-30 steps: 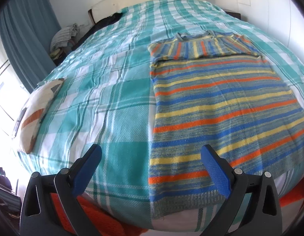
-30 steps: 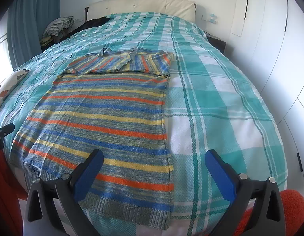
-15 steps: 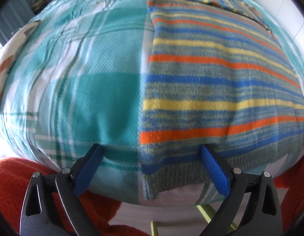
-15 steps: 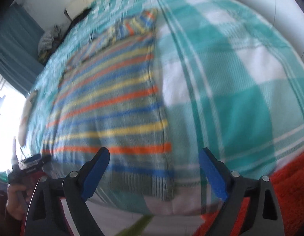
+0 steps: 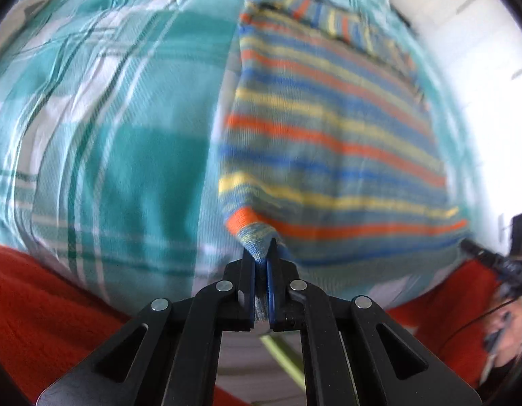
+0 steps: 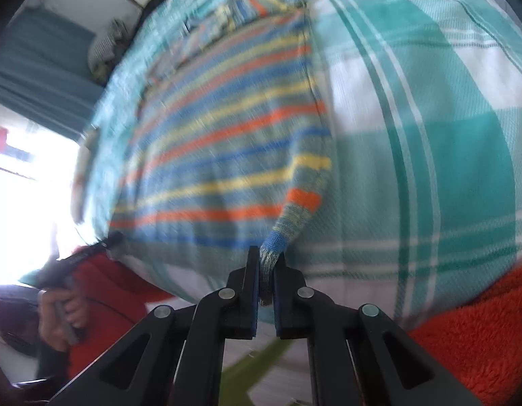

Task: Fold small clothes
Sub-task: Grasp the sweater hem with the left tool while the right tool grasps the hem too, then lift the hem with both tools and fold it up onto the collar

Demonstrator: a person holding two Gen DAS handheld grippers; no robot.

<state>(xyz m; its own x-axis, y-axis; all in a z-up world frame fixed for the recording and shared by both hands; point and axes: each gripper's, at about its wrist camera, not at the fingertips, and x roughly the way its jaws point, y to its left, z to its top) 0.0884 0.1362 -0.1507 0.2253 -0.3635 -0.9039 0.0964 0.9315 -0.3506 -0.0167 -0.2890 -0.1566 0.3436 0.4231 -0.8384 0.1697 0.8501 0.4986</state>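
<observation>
From the left wrist view, one knitted sweater striped in blue, yellow, orange and grey-green lies flat on one bed covered by a teal-and-white plaid woven cover. The left gripper has just been closing, and its two blue-padded black fingers now pinch the sweater's near left hem corner, which bunches into a ribbed point between them. The sweater's left edge runs straight away from that corner; left of it the cover lies open and bare, faintly creased. The sweater's far end shows a folded-over band of upright stripes. Below the bed's near edge sits fuzzy red fabric. At the far right, the other gripper shows only as a blurred dark shape beside the hem's opposite corner.

From the right wrist view, the same single sweater stretches away to the left. The right gripper has also just been closing; its two fingers clamp the near right hem corner, the knit pulled into a narrow tail up from the bed. Right of the sweater's edge, the plaid cover spreads wide and unoccupied. Red fleecy material fills the lower right. At lower left, a hand grips the left gripper's handle by the hem's other end. One teal curtain hangs past the bed.
</observation>
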